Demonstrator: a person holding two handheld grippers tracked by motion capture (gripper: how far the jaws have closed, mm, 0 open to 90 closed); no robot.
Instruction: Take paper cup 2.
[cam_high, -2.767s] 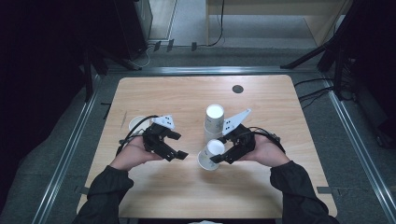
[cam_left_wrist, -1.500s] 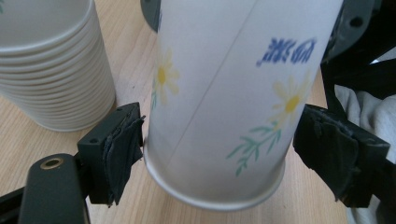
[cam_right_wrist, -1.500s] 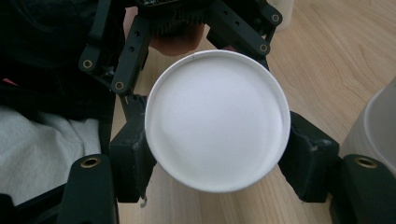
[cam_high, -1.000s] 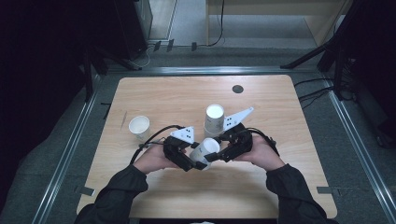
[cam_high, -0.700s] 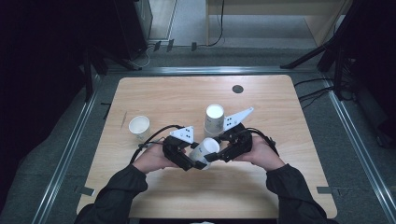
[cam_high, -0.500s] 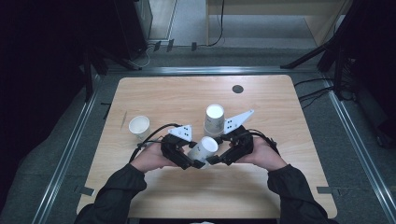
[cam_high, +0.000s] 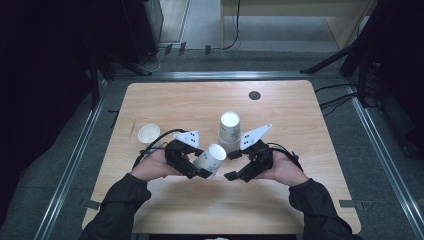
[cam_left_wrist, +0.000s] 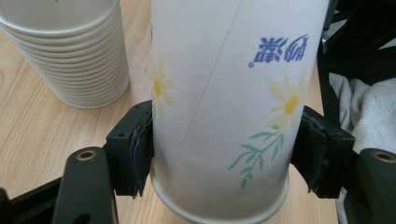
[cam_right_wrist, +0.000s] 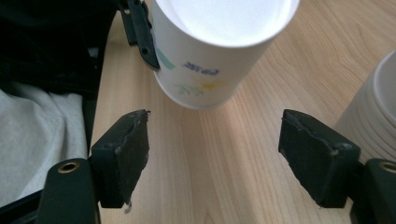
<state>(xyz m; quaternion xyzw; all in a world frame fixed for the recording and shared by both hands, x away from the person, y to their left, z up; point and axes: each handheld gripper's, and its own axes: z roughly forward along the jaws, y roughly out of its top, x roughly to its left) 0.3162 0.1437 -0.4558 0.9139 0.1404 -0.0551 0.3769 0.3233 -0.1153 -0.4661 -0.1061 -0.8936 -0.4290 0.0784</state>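
Note:
A white paper cup (cam_high: 212, 157) printed with daisies hangs tilted above the wooden table (cam_high: 190, 100), mouth toward the right. My left gripper (cam_high: 202, 172) is shut on it; in the left gripper view both pads press the cup (cam_left_wrist: 224, 116) near its base. My right gripper (cam_high: 230, 165) stands open just right of the cup, touching nothing. In the right gripper view the cup's mouth (cam_right_wrist: 224, 18) is beyond my open right gripper (cam_right_wrist: 215, 158). A stack of the same cups (cam_high: 229, 129) stands upright behind the grippers; the stack (cam_left_wrist: 70, 51) also appears at the upper left of the left gripper view.
A single cup (cam_high: 149, 133) stands upright on the table's left side. A small dark disc (cam_high: 254, 95) lies near the far edge. The stack's side (cam_right_wrist: 373, 112) is close to my right gripper's right jaw. Metal rails run along both sides of the table.
The left gripper came in from the left and closed on the cup that the right gripper held. The right gripper has opened and drawn slightly back.

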